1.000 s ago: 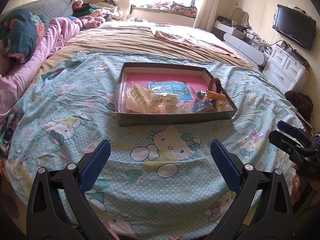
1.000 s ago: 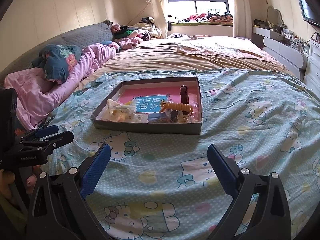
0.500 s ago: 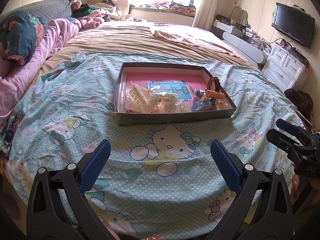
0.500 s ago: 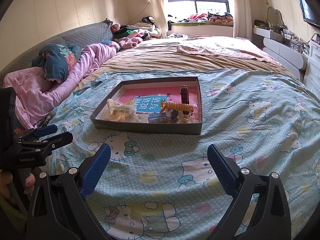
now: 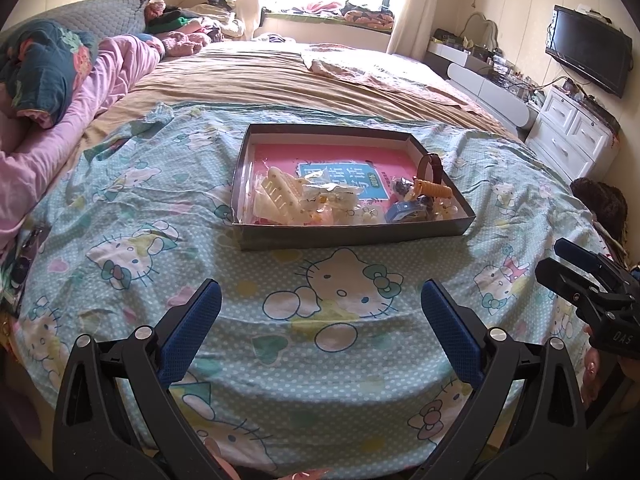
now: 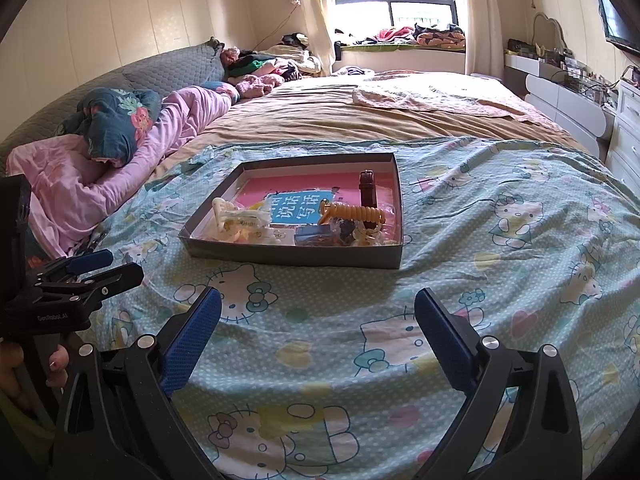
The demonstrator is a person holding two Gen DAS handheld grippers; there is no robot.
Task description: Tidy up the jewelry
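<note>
Bedroom; bed point(image 5: 320, 80) covered by cartoon-print sheet point(image 5: 328, 344). Shallow grey tray point(image 5: 352, 236) sits on the sheet, holding cream hair claw point(image 5: 280, 196), brown strap point(image 6: 368, 190), coiled orange band point(image 6: 354, 213). Left tool point(image 5: 320, 316) and right tool point(image 6: 316, 320): both spread wide, empty, near the tray.

You have one shallow grey box point(image 5: 348, 236) on the bed, and everything to count lies inside it. Toward its near left corner: one cream claw clip point(image 5: 278, 196). Toward its near right corner: one orange coil hair tie point(image 6: 354, 213), one brown strap point(image 6: 368, 190) and one small blue box point(image 6: 314, 235). Under them lies one pink booklet point(image 5: 332, 156). The small pale pieces between are too tangled for you to count.
</note>
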